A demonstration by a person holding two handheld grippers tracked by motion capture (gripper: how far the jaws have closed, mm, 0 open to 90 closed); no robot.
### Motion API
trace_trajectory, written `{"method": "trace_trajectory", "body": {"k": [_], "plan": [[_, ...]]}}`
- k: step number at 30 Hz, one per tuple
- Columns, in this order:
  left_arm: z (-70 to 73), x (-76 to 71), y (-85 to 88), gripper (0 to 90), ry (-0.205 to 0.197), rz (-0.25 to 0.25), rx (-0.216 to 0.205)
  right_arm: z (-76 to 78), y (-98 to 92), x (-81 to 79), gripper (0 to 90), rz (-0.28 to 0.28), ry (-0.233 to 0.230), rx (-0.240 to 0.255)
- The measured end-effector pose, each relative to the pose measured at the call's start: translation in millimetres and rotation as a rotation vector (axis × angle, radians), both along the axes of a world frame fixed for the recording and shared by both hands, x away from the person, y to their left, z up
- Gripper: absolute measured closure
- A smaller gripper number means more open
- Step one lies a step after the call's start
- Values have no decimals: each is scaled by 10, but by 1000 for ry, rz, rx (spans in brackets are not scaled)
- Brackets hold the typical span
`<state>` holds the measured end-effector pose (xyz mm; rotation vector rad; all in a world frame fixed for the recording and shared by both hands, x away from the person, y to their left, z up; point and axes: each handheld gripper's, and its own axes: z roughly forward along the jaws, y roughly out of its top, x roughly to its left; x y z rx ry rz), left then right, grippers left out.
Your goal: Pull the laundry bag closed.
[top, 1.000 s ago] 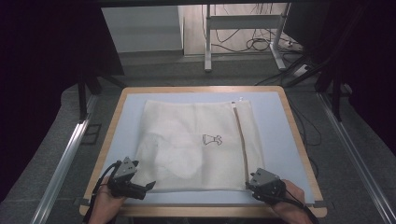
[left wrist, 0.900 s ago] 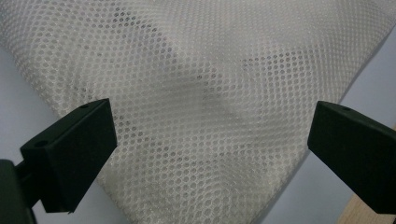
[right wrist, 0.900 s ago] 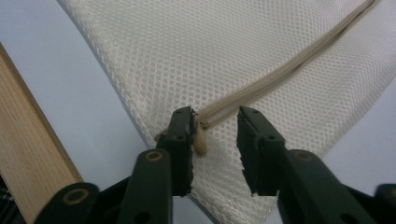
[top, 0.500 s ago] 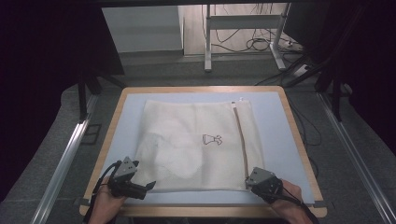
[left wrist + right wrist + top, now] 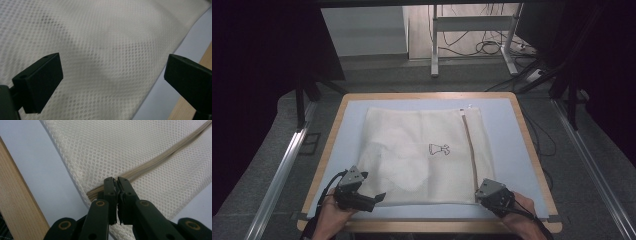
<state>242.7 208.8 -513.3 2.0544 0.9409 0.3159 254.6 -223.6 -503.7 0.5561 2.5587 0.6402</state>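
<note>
A cream mesh bag (image 5: 422,150) lies flat on the table, with a small dress logo printed on it and a beige zipper (image 5: 469,150) running along its right side. My left gripper (image 5: 376,195) is at the bag's near left corner. In the left gripper view its jaws (image 5: 112,77) stand wide open over the mesh (image 5: 100,37), touching nothing. My right gripper (image 5: 481,192) is at the near right corner. In the right gripper view it (image 5: 117,181) is shut on the mesh at the near end of the zipper (image 5: 162,157).
The table has a pale blue top (image 5: 512,130) inside a wooden rim (image 5: 427,95). A strip of blue top lies bare on every side of the bag. Metal rails (image 5: 277,175) run along both sides of the table, with cables and a stand leg (image 5: 434,45) behind it.
</note>
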Motion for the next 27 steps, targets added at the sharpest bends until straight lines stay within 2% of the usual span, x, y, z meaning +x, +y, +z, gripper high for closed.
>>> {"method": "trace_trajectory", "body": {"k": [2, 4, 7, 15, 16, 18, 19, 27], "plan": [[20, 23, -43, 21, 2, -10, -20, 0, -2, 2, 851, -2, 2, 3], [34, 40, -93, 36, -2, -28, -19, 0, -4, 5, 851, -1, 6, 7], [47, 57, -147, 90, -3, -45, -16, 0, -5, 5, 851, -5, 9, 10], [85, 102, -272, 198, -21, -90, -50, 0, -13, 7, 850, -13, 17, 21], [95, 111, -327, 211, -30, -111, -60, 1, -15, 10, 850, -14, 16, 23], [100, 114, -360, 221, -37, -120, -59, 2, -18, 12, 850, -17, 18, 28], [109, 124, -434, 232, -49, -143, -56, 1, -19, 12, 849, -18, 20, 31], [94, 203, -671, 285, -55, -200, -47, 1, -11, 5, 851, -20, 16, 31]]}}
